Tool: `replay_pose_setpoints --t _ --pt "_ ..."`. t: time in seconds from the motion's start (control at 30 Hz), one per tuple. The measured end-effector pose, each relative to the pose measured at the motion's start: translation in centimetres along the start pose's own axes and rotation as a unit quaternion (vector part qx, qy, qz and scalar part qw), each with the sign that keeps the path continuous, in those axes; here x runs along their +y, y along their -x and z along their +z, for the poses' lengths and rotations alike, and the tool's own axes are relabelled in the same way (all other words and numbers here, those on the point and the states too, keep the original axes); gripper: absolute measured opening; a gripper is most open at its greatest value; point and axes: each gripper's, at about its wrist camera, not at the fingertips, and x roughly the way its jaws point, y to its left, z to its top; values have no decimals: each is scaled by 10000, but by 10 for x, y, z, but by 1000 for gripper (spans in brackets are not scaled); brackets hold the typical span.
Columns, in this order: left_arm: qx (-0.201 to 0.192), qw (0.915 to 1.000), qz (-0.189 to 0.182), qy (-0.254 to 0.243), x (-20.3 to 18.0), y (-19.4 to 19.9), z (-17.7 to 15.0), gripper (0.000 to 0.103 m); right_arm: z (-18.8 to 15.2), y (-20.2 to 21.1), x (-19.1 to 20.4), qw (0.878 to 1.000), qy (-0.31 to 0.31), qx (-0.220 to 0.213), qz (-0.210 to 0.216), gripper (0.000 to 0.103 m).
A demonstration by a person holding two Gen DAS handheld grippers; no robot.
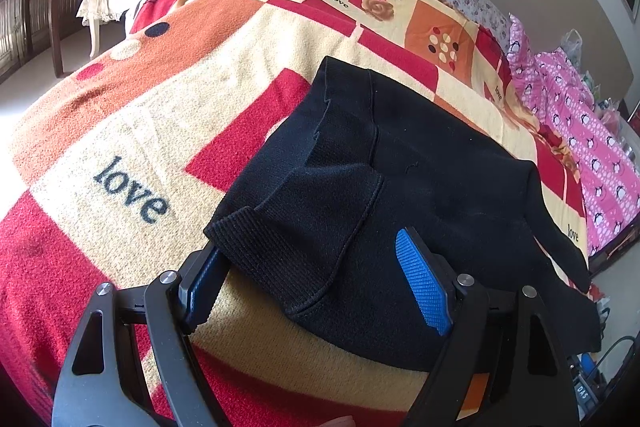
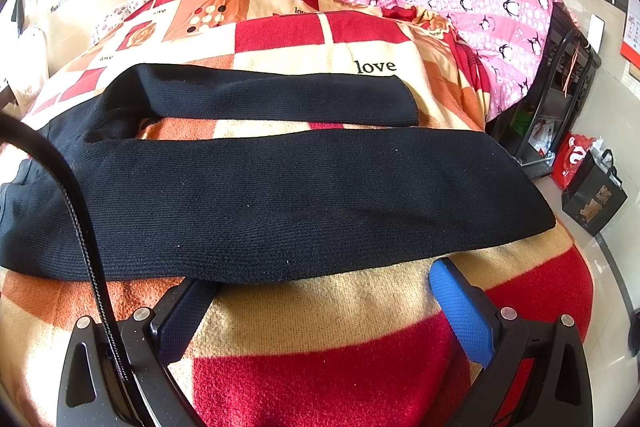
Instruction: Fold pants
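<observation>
While the black pants point(image 2: 280, 195) lay spread on the patterned blanket point(image 2: 320, 367) of the bed, both legs stretched sideways with a strip of blanket showing between them, the step in hand looked like the first fold, one leg over the other. The right tongs point(image 2: 324, 307) stood wide apart just short of the near leg's lower edge, gripping nothing. The left tongs point(image 1: 316, 287) were likewise spread, straddling the waist end where a ribbed band point(image 1: 256, 247) sat turned up over the cloth; whether the left pad already touched that band was hard to tell through the fisheye. To do it well, each pair probably needed to bite a single edge of the near leg, one near the waist, one toward the cuff, then lift together and carry it evenly across onto the far leg point(image 2: 280, 99), keeping the knit taut so edges met without bunching. The pink quilt point(image 2: 480, 7) lay well clear.
</observation>
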Motion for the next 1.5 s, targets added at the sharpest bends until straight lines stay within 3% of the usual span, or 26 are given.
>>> replay_pose_setpoints --t 0.2,0.3,0.43,0.57,0.63,0.83,0.93,1.0,1.1,1.17,1.27,1.37,1.47,1.5 --pt "-26 9998 -168 77 4 1 1 81 1 1 -1 9999 18 41 113 103" --pt "-60 9988 -413 254 12 4 2 81 -2 12 -13 9979 18 64 647 98" --pt "-103 9958 -786 459 20 8 3 81 -12 29 -65 9849 -878 44 1490 95" --pt "-263 9918 -1123 542 23 15 3 81 -11 33 -114 9674 -1745 25 1834 94" --pt "-369 9907 -1215 482 21 19 3 78 -8 27 -140 9512 -2257 52 2105 92" --pt "-438 9906 -1258 295 13 23 3 75 2 -5 -194 8569 -4125 641 3025 92" --pt "-403 9901 -1294 352 15 21 3 75 9 -12 -206 8327 -4597 619 3023 92" --pt "-361 9892 -1353 435 19 20 3 75 13 -11 -208 8346 -4641 515 2921 92" --pt "-266 9872 -1469 555 23 17 3 75 14 -7 -207 8466 -4529 325 2775 93" --pt "-192 9869 -1481 617 25 14 3 75 18 -6 -203 8621 -4300 297 2667 92" --pt "-40 9869 -1459 687 26 9 3 75 28 -9 -196 8843 -3968 544 2402 82" --pt "-13 9865 -1475 714 26 8 3 75 34 -16 -197 8834 -3977 675 2386 81" --pt "-15 9858 -1505 748 27 9 3 75 37 -24 -195 8882 -3809 774 2450 60" --pt "-17 9854 -1526 761 27 9 3 75 36 -27 -194 8914 -3728 829 2440 49"
